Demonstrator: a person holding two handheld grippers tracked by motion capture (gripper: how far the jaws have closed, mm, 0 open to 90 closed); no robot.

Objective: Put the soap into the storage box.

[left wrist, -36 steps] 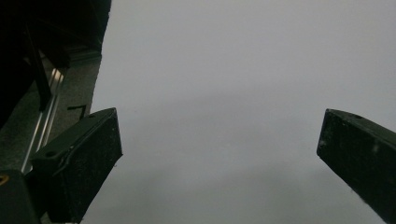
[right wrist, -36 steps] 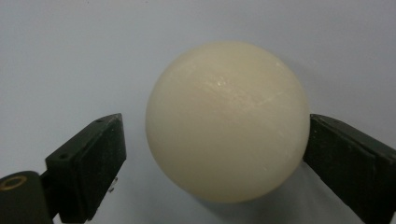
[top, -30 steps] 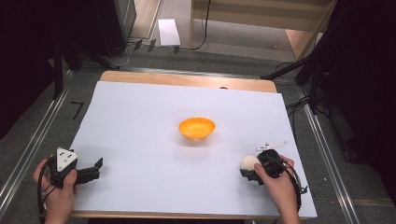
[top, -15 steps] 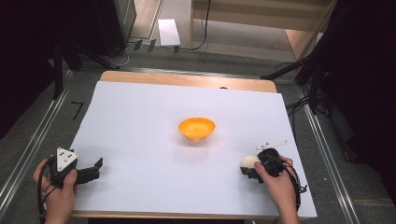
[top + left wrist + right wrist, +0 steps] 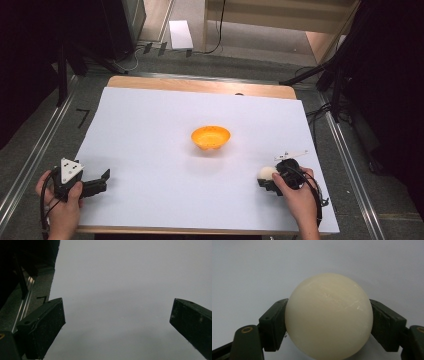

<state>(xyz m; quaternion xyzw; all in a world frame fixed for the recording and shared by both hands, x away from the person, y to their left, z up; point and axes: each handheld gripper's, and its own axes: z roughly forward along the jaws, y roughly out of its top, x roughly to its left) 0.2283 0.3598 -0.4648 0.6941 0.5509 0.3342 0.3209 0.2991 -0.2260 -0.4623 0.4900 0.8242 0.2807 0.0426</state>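
Right gripper (image 5: 328, 322) clamping cream ball (image 5: 329, 315), left gripper (image 5: 116, 322) spread wide, orange bowl (image 5: 210, 137) unlabelled.

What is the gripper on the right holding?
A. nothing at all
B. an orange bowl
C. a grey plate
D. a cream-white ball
D: in the right gripper view the right gripper has its two black jaws pressed against the sides of a cream-white ball, while the orange bowl sits alone mid-table.

white sheet (image 5: 150, 130) on wooden table (image 5: 200, 85), grey floor (image 5: 240, 37) beyond
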